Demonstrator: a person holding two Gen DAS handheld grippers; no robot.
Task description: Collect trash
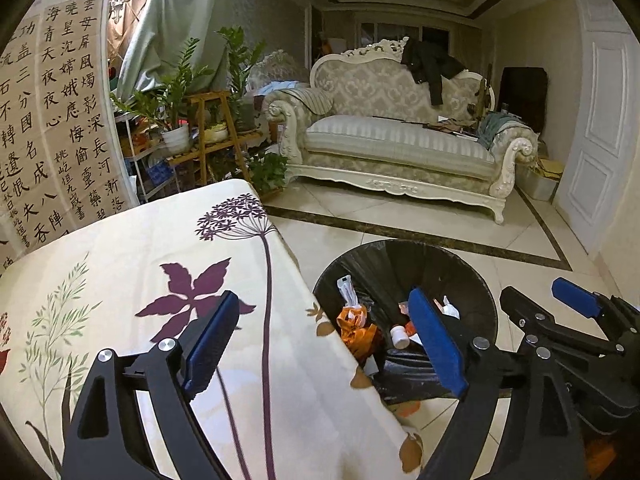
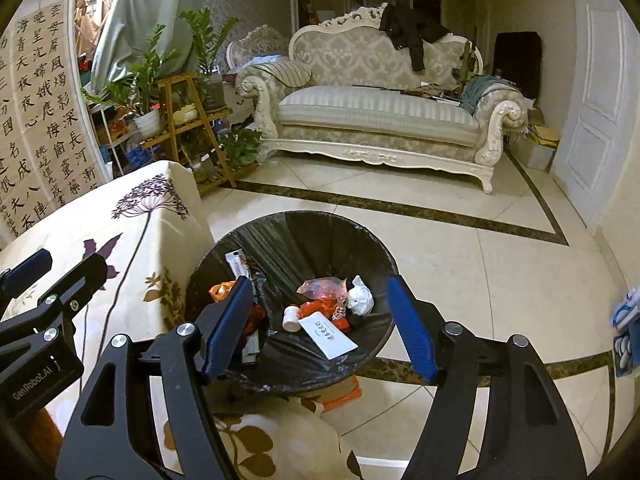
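A round bin lined with a black bag [image 2: 320, 236] stands on the floor beside the table; it also shows in the left wrist view [image 1: 440, 264]. Inside lie a white envelope [image 2: 328, 336], a small white bottle [image 2: 291, 318], crumpled white paper [image 2: 360, 300] and orange wrappers [image 2: 320, 308]. My right gripper [image 2: 320, 324] is open and empty, above the bin. My left gripper [image 1: 324, 348] is open and empty, over the table edge next to the bin. The right gripper's fingers [image 1: 576, 300] show at the right of the left wrist view.
The table has a cream floral cloth [image 1: 140, 280] that hangs down beside the bin. An ornate sofa [image 2: 380, 112] stands across the tiled floor. A plant stand [image 2: 188, 120] with pots is at the left. A white door [image 2: 600, 80] is at the right.
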